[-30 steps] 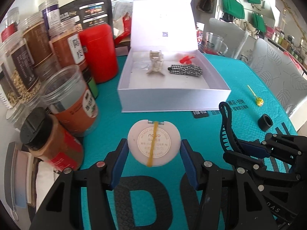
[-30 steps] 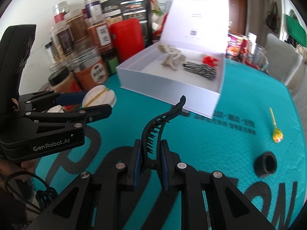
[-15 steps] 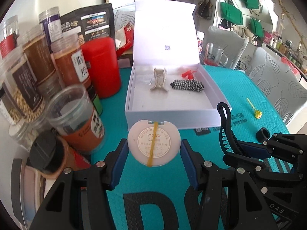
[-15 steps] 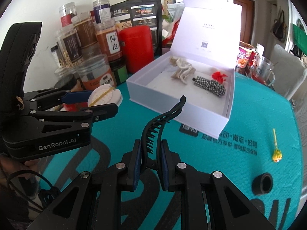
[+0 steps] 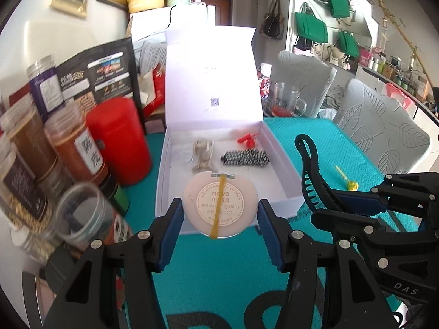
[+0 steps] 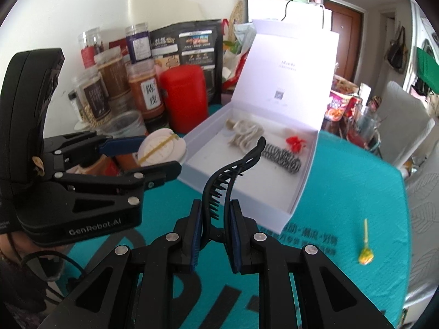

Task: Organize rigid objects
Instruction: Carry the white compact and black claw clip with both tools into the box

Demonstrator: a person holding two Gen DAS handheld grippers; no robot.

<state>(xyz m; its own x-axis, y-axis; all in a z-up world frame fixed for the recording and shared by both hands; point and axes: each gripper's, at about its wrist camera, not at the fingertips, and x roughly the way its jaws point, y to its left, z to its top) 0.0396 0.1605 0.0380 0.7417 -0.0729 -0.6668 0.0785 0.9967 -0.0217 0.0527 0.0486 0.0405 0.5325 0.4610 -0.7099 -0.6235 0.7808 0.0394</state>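
My left gripper point(image 5: 219, 213) is shut on a round pale pink compact point(image 5: 220, 204) with a yellow band and holds it above the near edge of the open white box point(image 5: 285, 189). It also shows in the right wrist view point(image 6: 160, 146). My right gripper point(image 6: 214, 216) is shut on a black hair claw clip point(image 6: 230, 172), raised just in front of the box point(image 6: 299, 205). The clip also shows in the left wrist view point(image 5: 310, 170). Inside the box lie a beige clip point(image 5: 201, 153), a black-and-white checked item point(image 5: 245, 158) and a small red item point(image 5: 248, 139).
Jars of spices point(image 5: 76, 148), a red canister point(image 5: 118, 142) and a dark bag point(image 5: 101, 74) crowd the left side. A yellow lollipop point(image 6: 365, 252) lies on the teal tablecloth point(image 6: 343, 192) to the right. A glass mug point(image 5: 285, 101) and grey chairs point(image 5: 384, 126) stand beyond.
Both grippers have risen and moved forward toward the box with their objects held. The compact now overlaps the box's near edge; the black ring has left both views.
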